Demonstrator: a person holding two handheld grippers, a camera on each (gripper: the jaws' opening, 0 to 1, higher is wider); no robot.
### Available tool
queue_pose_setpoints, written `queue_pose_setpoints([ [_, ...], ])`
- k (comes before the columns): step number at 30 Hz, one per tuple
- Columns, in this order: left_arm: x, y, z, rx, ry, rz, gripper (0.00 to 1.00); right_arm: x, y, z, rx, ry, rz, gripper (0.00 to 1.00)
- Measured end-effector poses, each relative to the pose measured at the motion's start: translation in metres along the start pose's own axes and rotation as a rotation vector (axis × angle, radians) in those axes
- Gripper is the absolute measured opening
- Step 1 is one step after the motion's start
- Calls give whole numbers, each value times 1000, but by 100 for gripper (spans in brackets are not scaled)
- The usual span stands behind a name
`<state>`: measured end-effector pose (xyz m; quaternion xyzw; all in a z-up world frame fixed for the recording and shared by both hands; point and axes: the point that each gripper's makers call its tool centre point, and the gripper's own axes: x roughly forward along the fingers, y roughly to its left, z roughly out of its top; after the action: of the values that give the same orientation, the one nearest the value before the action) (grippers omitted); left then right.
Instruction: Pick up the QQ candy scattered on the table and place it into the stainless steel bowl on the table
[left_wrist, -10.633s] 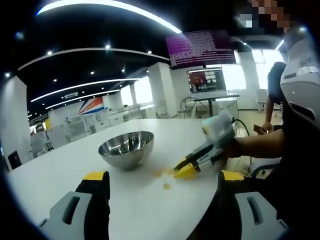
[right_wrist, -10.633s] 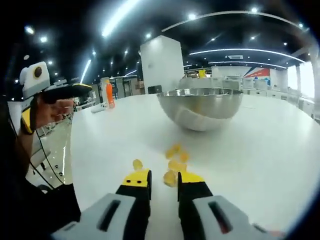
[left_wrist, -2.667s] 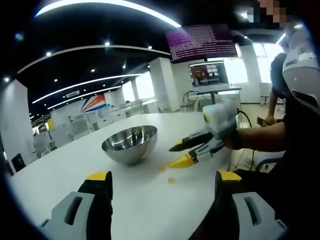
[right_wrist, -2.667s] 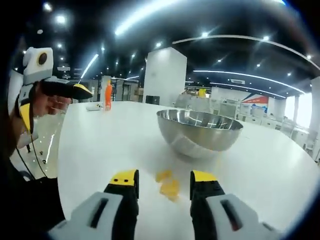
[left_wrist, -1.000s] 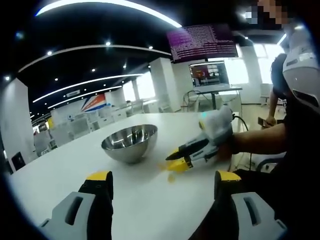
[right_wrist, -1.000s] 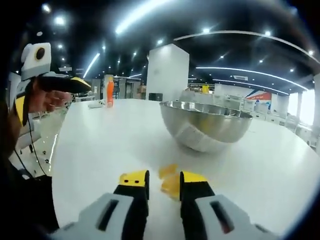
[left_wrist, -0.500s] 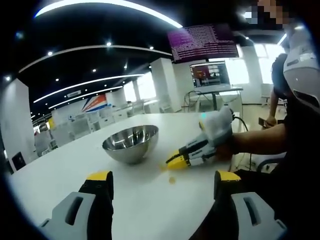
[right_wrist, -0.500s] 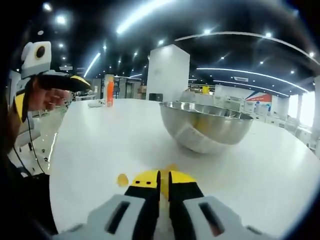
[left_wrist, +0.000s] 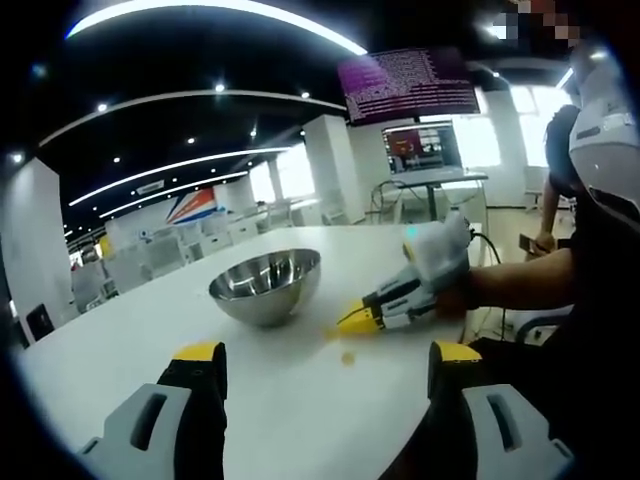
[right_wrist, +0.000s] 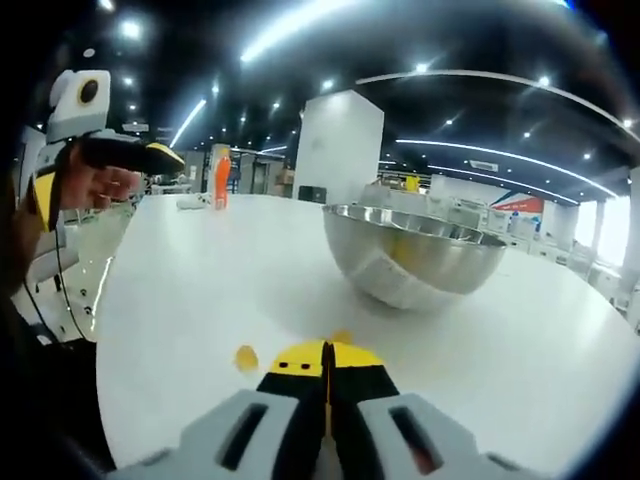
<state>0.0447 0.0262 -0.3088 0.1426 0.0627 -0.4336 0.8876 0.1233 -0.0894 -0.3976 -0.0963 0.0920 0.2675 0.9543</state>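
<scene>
The right gripper (right_wrist: 326, 352) has its jaws pressed together on a yellow candy (right_wrist: 327, 385), with the steel bowl (right_wrist: 416, 252) just ahead of its tips and one loose candy (right_wrist: 246, 358) to its left. The left gripper (left_wrist: 320, 365) hangs with jaws wide apart, well back from the bowl.

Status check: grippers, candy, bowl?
Right gripper shut on yellow candy. Left gripper open, idle. Stainless steel bowl ahead, path clear. One loose candy left.

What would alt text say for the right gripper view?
A yellow-tipped right claw sits pinched shut low over a white table, with yellow candy lying beside its tips. Just beyond stands a stainless steel bowl; at far left a hand holds the left claw above the table edge.
</scene>
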Motion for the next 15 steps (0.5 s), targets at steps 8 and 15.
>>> queue_pose_setpoints([
  [8,1,0,0,0,-1,-1,83,-8,-7,14,236,-62,43,0],
  [15,1,-1,-1,1,5,-1,83,-14,-18,21,359,-91,68,0],
])
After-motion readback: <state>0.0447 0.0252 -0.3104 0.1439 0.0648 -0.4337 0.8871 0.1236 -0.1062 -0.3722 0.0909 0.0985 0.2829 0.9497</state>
